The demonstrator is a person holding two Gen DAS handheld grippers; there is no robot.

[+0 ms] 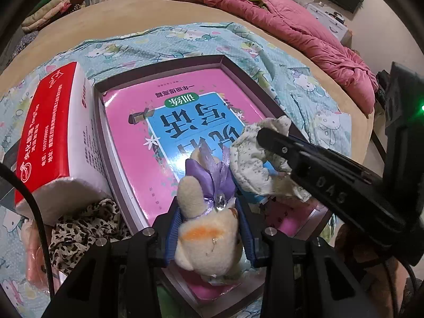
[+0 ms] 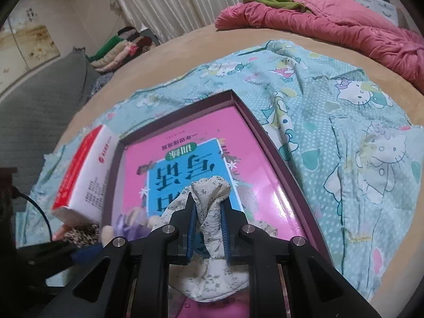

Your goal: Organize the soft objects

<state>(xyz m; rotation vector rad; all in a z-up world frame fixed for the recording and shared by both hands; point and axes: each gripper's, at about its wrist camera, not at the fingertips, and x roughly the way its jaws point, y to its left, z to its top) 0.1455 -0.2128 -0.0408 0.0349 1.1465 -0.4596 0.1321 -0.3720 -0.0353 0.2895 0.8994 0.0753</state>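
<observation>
Pinching a cream plush toy with purple bow [image 1: 209,228], the left gripper [image 1: 209,212] should lower gently into the shallow purple box [image 1: 159,65]; the right gripper [image 2: 209,225] clamps floral cloth [image 2: 212,193].

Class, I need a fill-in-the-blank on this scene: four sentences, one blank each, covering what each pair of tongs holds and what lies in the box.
1. The left tongs grip a cream plush toy wearing a ____ satin bow.
2. The right tongs pinch a white floral cloth pouch above the shallow ____ cardboard box.
3. Inside the box lies a pink and ____ book.
4. The red and white carton sits to the box's ____.

Answers: purple; purple; blue; left
</observation>
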